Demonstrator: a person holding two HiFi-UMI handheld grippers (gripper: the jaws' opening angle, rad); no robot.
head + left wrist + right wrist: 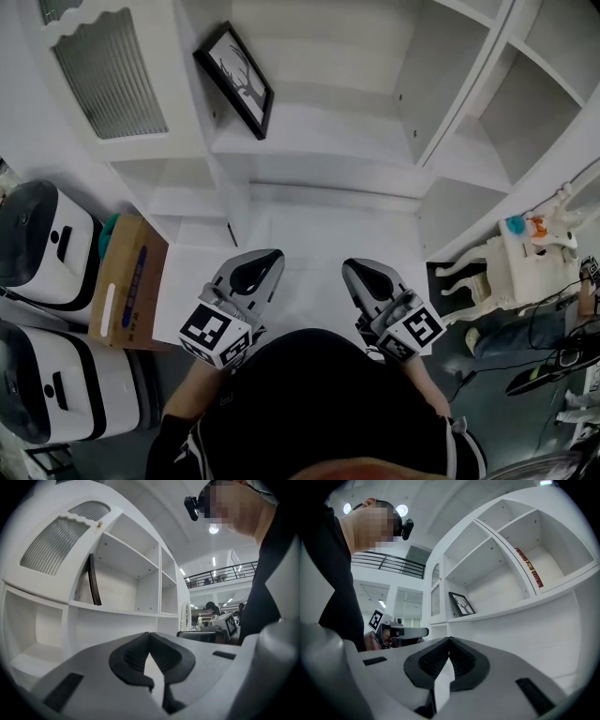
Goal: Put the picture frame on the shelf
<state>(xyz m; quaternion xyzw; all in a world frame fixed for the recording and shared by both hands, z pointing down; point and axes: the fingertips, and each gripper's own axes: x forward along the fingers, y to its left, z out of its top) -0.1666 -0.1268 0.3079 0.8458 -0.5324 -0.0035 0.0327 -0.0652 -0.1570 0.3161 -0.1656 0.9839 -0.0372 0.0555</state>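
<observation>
Left gripper (pixel 261 265) and right gripper (pixel 362 271) sit side by side before the shelf (pixel 323 131), jaws pressed together, empty. Frame (pixel 234 79) stands on the shelf, leaning at its left wall.

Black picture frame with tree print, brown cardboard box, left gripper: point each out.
Black picture frame with tree print (pixel 234 80): head view, middle of the print.
Brown cardboard box (pixel 134 281): head view, top face.
Left gripper (pixel 150 634): left gripper view, where its closed tips meet.

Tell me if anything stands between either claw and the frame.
Nothing visible does. The frame already leans on the shelf; only open space lies between it and the shut, empty left claw and right claw.
</observation>
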